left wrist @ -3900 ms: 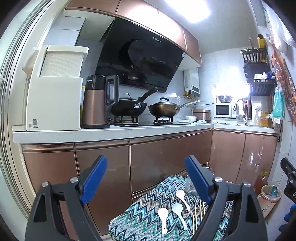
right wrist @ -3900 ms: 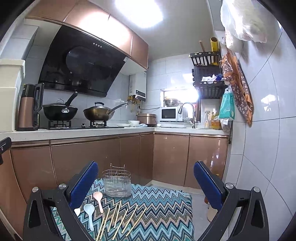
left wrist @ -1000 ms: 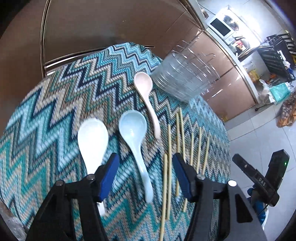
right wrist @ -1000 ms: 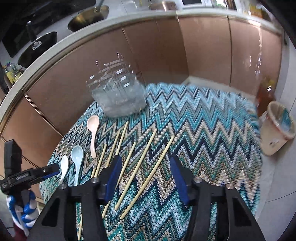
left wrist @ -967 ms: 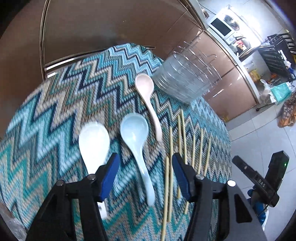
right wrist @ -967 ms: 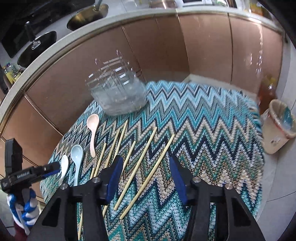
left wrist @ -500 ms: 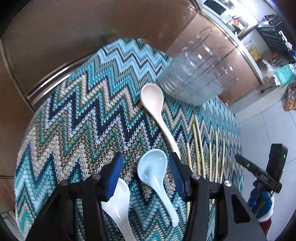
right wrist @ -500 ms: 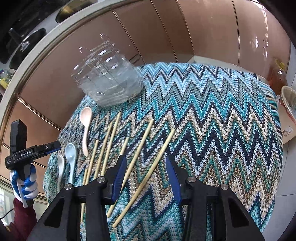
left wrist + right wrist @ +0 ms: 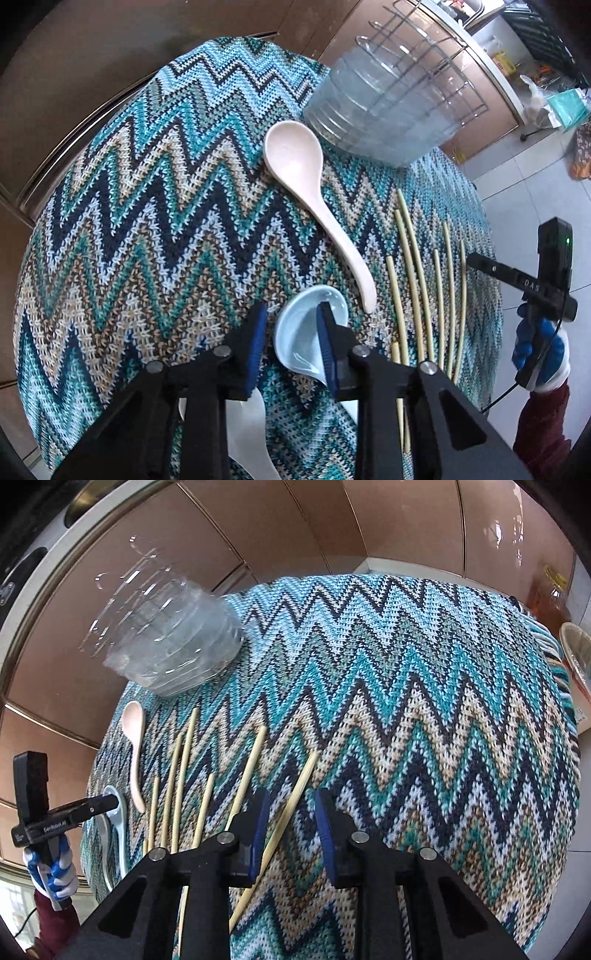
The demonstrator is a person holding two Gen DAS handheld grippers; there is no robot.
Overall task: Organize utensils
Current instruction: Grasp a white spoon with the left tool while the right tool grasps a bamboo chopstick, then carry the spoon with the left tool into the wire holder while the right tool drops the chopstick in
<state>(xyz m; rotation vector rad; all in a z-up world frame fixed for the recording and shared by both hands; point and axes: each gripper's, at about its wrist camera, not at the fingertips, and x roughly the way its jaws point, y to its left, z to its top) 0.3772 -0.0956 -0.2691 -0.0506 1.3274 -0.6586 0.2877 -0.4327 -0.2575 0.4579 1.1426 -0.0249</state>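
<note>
Left gripper [image 9: 291, 336], lower centre of its view: jaws have just been closing around the pale blue spoon [image 9: 308, 332]. Its bowl sits tilted between them; I cannot tell if the pads press it yet. I judge it light, rigid, glazed and slippery, so better pinched at the neck. Right gripper [image 9: 288, 819], lower centre of its view: jaws have just been closing, straddling the outermost chopstick [image 9: 284, 819], not yet clamped. It looks thin and stiff, apt to roll. Clear holder [image 9: 166, 642] stands upper left.
</note>
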